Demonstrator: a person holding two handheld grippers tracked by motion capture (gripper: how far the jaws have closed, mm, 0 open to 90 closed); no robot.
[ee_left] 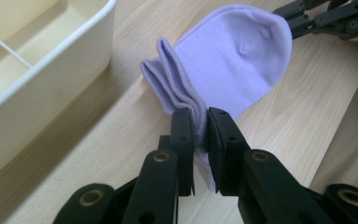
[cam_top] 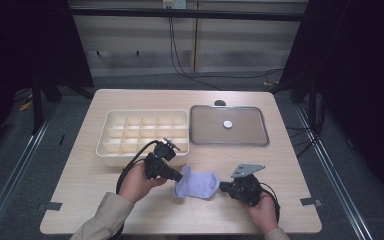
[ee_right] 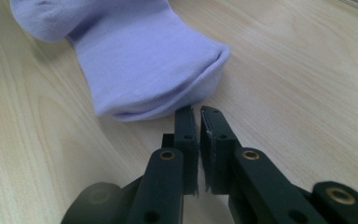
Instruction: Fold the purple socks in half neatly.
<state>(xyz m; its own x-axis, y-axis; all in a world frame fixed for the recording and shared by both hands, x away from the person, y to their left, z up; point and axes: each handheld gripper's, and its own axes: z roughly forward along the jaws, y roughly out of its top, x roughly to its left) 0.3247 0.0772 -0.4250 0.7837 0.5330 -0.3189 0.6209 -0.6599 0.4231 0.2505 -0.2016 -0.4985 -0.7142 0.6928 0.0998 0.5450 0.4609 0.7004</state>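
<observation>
Lilac, soft knitted sock (cam_top: 198, 184) lies folded on the pale wooden table (cam_top: 105, 190): light and floppy. Left tongs (ee_left: 200, 122) pinch its cuff edge; right tongs (ee_right: 199, 116) are clenched on nothing, just beside its other end.

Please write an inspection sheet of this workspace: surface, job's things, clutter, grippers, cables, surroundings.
Surface: light wooden table, tape marks at its edges.
Job's things: folded lilac sock lying on the table.
Clutter: cream divided box; metal tray holding one small white disc; a dark object behind the tray.
Grippers: left gripper shut on the sock's edge; right gripper shut, at the sock's other end, holding nothing as far as its view shows.
Cables: one trails from each gripper; more lie on the floor behind the table.
Surroundings: dark curtains, grey floor, pale wall.
</observation>
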